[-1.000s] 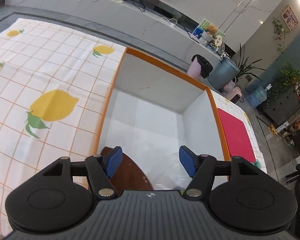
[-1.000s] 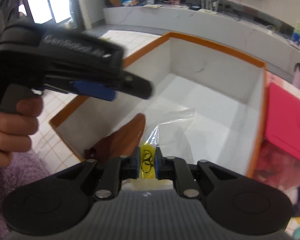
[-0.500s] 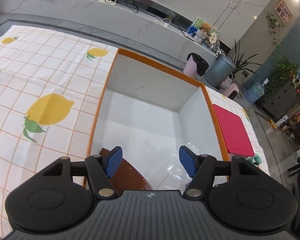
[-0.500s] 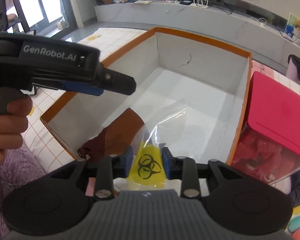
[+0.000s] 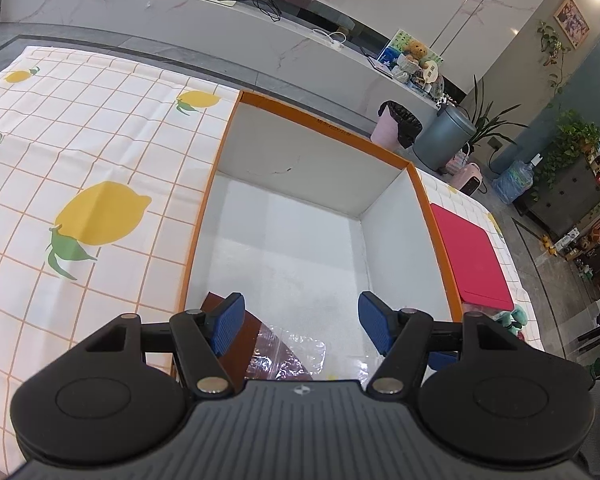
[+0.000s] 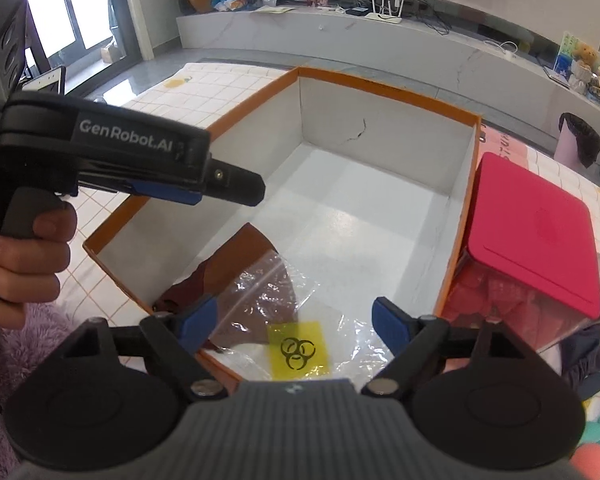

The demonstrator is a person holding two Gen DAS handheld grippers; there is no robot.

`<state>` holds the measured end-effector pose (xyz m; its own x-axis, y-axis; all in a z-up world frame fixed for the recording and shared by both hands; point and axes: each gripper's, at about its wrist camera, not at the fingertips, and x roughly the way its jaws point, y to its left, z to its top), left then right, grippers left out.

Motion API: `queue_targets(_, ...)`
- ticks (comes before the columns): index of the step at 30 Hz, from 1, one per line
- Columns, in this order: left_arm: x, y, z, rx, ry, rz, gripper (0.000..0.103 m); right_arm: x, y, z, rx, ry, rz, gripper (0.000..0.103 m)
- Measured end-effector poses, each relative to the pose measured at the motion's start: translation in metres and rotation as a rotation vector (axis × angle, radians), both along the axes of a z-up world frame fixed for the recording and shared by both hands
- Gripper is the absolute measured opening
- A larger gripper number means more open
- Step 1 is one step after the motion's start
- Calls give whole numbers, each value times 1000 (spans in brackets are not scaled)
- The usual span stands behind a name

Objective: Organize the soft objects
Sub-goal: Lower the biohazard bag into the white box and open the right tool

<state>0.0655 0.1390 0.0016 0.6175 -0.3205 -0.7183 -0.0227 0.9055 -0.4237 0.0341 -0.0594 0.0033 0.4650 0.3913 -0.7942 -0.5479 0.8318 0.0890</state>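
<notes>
A clear plastic bag (image 6: 300,320) with a yellow biohazard label lies in the near corner of the orange-rimmed white box (image 6: 388,92), partly over a brown soft item (image 6: 236,248). My right gripper (image 6: 294,320) hovers just above the bag, its jaws opening wide, and the pads do not touch the bag. My left gripper (image 5: 300,324) is open and empty over the same box (image 5: 324,124); the bag (image 5: 288,348) and brown item (image 5: 236,340) show below it. In the right wrist view, a hand holds the left gripper (image 6: 228,184) at the left.
A red-lidded clear container (image 6: 532,240) stands against the box's right side. A lemon-print checked cloth (image 5: 80,168) covers the surface to the left. Purple fluffy fabric (image 6: 32,340) lies at the near left. Teal and dark soft items (image 6: 596,400) sit at the near right.
My right gripper went from shut on the bag's yellow label to open wide, and the bag dropped flat into the box corner. The left gripper stayed open and in place.
</notes>
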Motion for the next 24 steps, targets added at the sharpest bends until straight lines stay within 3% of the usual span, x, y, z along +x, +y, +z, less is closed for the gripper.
queue_targets(10, 1, -1, -1, 17, 2, -1, 77, 2, -8, 6, 24, -5, -3, 88)
queue_targets(12, 1, -1, -2, 27, 8, 2, 77, 3, -10, 7, 31, -7, -8, 95)
queue_targets(16, -1, -5, 0, 49, 3, 4, 77, 2, -13, 10, 37, -20, -13, 96)
queue_targets(24, -6, -18, 4, 144, -33, 22, 77, 2, -20, 17, 63, -32, -34, 99)
